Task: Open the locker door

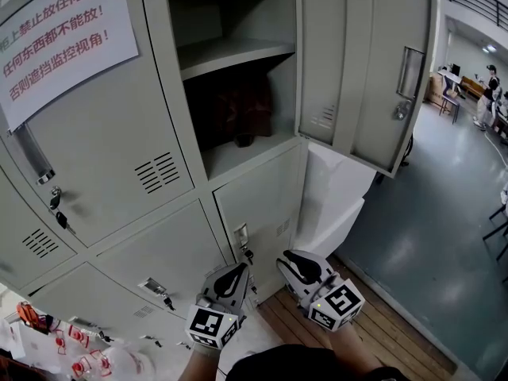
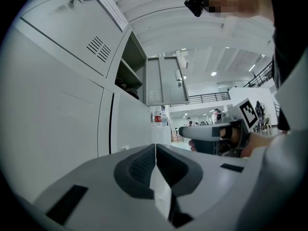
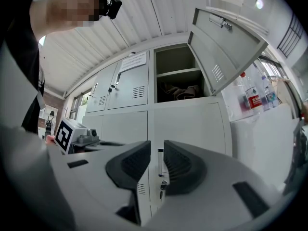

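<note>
The locker bank (image 1: 119,157) fills my head view, and the upper locker door (image 1: 361,62) hangs swung wide, with a dark bundle (image 1: 238,105) bare on the shelf, so I call the job done. Both claws sit low before a closed lower door (image 1: 262,205). My left gripper (image 1: 236,272) is clenched on nothing, my right gripper (image 1: 295,259) a crack apart and empty. Only the right gripper view catches the bottles (image 3: 251,97) beside the lockers.
</note>
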The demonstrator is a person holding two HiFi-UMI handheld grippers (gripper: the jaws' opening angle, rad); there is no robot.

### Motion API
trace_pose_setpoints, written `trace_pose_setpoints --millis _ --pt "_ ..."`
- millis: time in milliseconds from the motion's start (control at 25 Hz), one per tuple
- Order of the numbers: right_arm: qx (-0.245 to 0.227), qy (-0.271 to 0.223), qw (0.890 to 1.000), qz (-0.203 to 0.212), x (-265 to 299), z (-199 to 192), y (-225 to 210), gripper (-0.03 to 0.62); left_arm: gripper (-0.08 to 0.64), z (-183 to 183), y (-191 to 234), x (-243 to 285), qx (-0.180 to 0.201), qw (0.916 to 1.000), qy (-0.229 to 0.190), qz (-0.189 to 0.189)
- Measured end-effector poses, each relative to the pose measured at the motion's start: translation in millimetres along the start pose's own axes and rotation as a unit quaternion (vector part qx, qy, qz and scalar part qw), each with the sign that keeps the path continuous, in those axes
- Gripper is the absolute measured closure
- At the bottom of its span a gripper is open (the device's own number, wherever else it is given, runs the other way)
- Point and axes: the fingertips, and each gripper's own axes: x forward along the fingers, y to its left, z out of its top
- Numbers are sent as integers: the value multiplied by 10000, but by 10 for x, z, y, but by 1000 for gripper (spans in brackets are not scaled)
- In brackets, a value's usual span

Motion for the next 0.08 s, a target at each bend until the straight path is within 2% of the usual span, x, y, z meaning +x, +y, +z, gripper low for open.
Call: trace_pose_setpoints --millis 80 --pt "7 0 10000 9 -3 -7 9 509 537 -11 -6 -11 5 10000 18 -9"
